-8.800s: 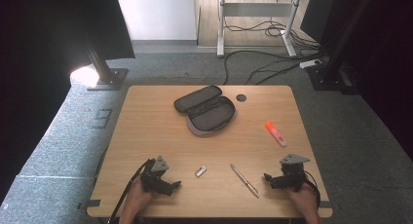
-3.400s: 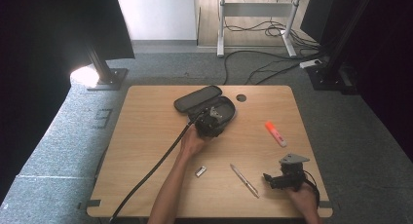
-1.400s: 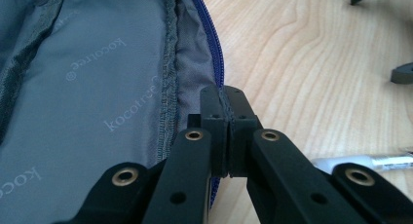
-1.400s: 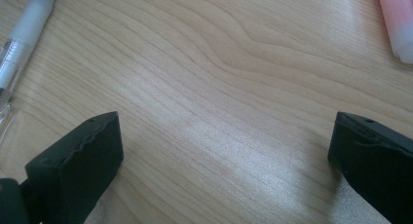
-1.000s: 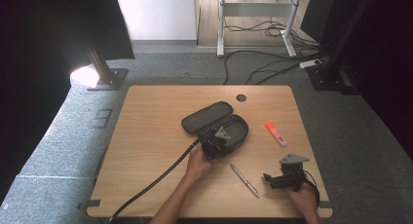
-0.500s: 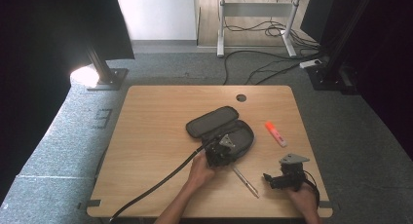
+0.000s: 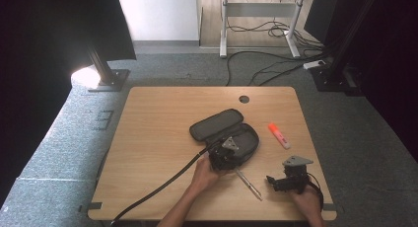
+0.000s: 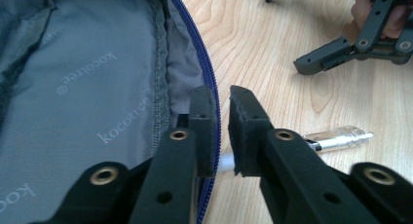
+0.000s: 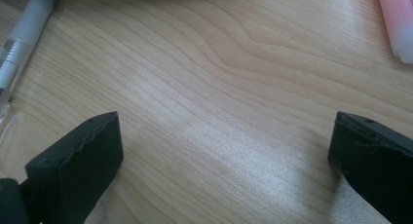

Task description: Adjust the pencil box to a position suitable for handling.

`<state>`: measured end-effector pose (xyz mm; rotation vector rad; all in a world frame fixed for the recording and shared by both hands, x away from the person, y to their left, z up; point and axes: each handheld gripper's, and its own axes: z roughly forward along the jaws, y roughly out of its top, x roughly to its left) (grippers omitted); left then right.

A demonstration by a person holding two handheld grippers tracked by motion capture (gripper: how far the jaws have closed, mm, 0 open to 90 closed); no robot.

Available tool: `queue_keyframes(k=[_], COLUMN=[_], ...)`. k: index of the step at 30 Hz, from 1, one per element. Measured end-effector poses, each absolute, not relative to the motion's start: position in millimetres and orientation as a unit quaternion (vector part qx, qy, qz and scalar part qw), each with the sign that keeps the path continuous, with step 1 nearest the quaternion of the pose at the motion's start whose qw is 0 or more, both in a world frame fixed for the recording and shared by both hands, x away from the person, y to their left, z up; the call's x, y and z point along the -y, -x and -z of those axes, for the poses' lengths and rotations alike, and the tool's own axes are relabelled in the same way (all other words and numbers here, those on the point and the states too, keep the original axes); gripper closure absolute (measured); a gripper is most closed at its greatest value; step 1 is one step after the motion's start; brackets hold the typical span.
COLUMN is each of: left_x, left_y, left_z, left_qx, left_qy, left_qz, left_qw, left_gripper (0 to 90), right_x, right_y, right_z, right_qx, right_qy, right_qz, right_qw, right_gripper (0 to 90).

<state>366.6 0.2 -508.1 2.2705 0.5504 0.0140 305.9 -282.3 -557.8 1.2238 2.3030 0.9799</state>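
Pouch [image 7: 231,137] unzipped, seemingly empty, left gripper [image 8: 221,100] fingers just parting off its rim, right gripper [image 9: 224,131] fingers wide.

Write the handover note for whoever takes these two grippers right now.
Left gripper: jaws have just been opening and straddle the zipped near rim of the open dark grey fabric pencil case, pads not pressing on it.
Right gripper: wide open, holding nothing, low over the wooden table at the front right.
Things: clear-barrelled pen lies between the grippers; orange highlighter lies right of the case.
Done: case is open, close to the person.
Left: probably pen and highlighter into the case, then zip it.
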Motion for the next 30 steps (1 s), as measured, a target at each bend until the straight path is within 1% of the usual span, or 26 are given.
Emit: queue_keyframes(k=[6,11,12,13,14,15,17,18,22,28,30], left_x=[-7,-13,-14,-15,-16,-18,-21,-23,-32,-44,-49], left_y=[-368,-367,-367,-366,-366,-366,-365,-365,-363,-360,-359], left_z=[500,494,493,493,491,490,488,486,481,478,477], left_qx=[-0.222,-0.225,-0.226,-0.227,-0.228,-0.229,-0.234,-0.235,-0.237,-0.242,-0.244], left_qy=[-0.891,-0.892,-0.893,-0.893,-0.893,-0.893,-0.893,-0.892,-0.891,-0.889,-0.889], left_qz=[-0.016,-0.026,-0.027,-0.030,-0.033,-0.035,-0.038,-0.040,-0.045,-0.047,-0.050], left_qw=[0.396,0.390,0.389,0.387,0.386,0.385,0.383,0.384,0.384,0.386,0.384], left_gripper=[62.6,52.1,48.0,48.0,44.0,44.0,37.9,37.9,31.0,26.9,24.1], right_x=[282,282,282,282,282,282,282,282,282,282,282], right_y=[-306,-306,-306,-306,-306,-306,-306,-306,-306,-306,-306], right_z=[558,558,558,558,558,558,558,558,558,558,558], right_qx=[-0.813,-0.813,-0.813,-0.813,-0.813,-0.813,-0.813,-0.813,-0.813,-0.813,-0.813], right_qy=[-0.433,-0.433,-0.433,-0.433,-0.433,-0.433,-0.433,-0.433,-0.433,-0.433,-0.433], right_qz=[-0.347,-0.346,-0.347,-0.347,-0.347,-0.347,-0.347,-0.347,-0.347,-0.347,-0.347], right_qw=[0.178,0.177,0.178,0.178,0.178,0.178,0.178,0.178,0.178,0.178,0.178], right_gripper=[0.0,0.0,0.0,0.0,0.0,0.0,0.0,0.0,0.0,0.0,0.0])
